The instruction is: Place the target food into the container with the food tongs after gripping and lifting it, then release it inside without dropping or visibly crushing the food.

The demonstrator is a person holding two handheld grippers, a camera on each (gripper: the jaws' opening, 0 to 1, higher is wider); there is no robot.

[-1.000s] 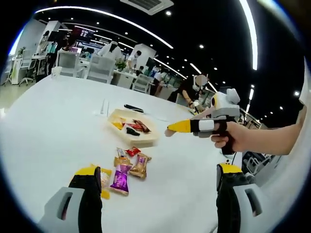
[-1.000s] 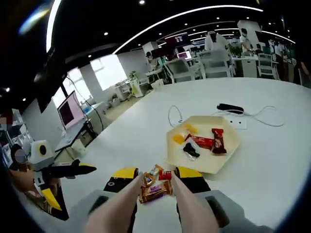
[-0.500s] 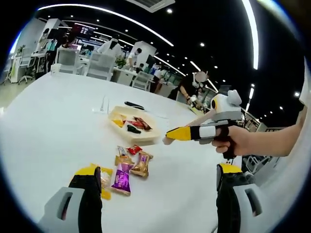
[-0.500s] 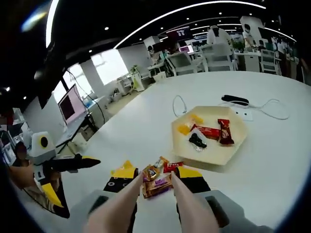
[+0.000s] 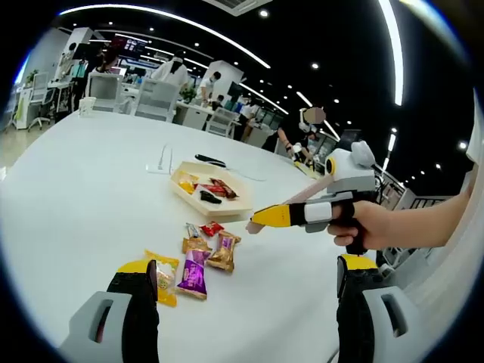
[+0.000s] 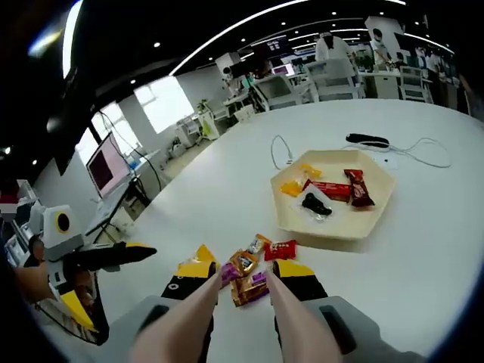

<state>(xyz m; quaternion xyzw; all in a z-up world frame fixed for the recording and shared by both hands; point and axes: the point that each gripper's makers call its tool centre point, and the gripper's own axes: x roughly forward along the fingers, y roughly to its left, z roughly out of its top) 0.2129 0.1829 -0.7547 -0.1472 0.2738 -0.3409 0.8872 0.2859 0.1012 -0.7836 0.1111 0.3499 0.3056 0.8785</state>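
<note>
A small pile of wrapped candies [image 5: 198, 257] lies on the white table [image 5: 76, 197]: purple, gold, red, orange and yellow ones. In the right gripper view the same candies [image 6: 248, 274] sit just past my right gripper [image 6: 244, 270], which is shut on beige food tongs [image 6: 198, 310]. The tong arms stand apart and hold nothing. From the left gripper view, the right gripper [image 5: 280, 215] hangs a little above the table, with the tong tip right of the pile. A cream hexagonal tray [image 6: 291, 223] holds several candies. My left gripper [image 5: 246, 265] is wide open, near the table's front.
A black object with a white cable [image 6: 370, 140] lies behind the tray. The left gripper [image 6: 98, 257] shows at the left of the right gripper view. A hand [image 5: 370, 227] holds the right gripper. Office desks, chairs and people stand beyond the table.
The right gripper with the tongs has come down and left, closer to the candy pile. The left gripper stays open in the same place.
</note>
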